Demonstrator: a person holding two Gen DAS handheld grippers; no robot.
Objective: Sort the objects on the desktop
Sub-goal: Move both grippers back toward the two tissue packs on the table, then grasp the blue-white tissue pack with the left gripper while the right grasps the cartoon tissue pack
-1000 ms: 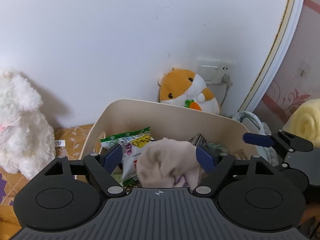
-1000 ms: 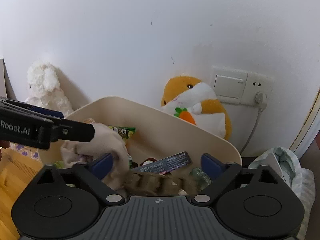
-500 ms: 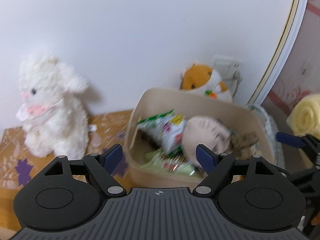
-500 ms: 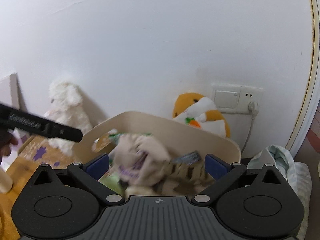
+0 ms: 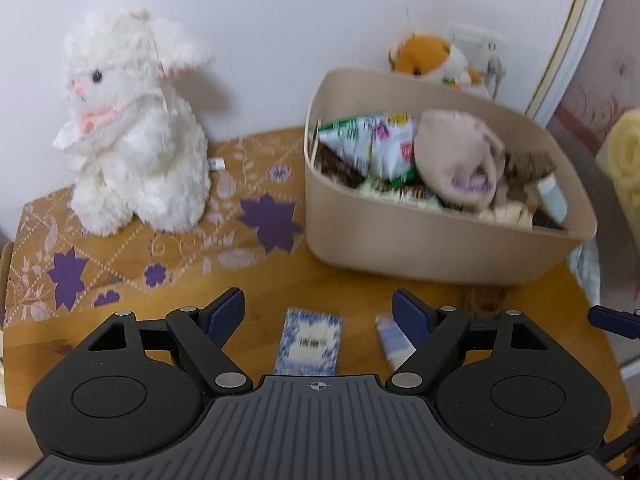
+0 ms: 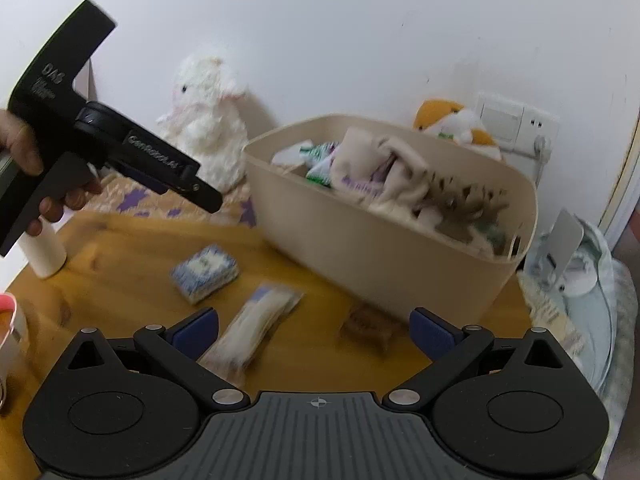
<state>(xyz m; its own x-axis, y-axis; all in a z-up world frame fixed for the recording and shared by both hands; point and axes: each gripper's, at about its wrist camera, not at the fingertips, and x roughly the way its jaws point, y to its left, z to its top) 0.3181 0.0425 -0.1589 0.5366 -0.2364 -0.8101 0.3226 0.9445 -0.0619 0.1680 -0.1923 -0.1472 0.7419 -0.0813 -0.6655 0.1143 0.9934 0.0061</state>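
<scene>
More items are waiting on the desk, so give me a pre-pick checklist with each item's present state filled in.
1. Left claw open with nothing in it: ok.
2. Right claw open with nothing in it: ok.
3. Next items in sight: ok. The blue-and-white packet, the long clear-wrapped packet and the small brown item lie on the wooden desk, apart from each other.
4. Room in the beige bin: cannot tell. Its contents, with the beige cloth pouch on top, already reach the rim.
5. Path for the right claw: ok. The left claw's body is raised off to the left, not over the packets.
6. Sharpness of view: not ok; the items look blurred.
</scene>
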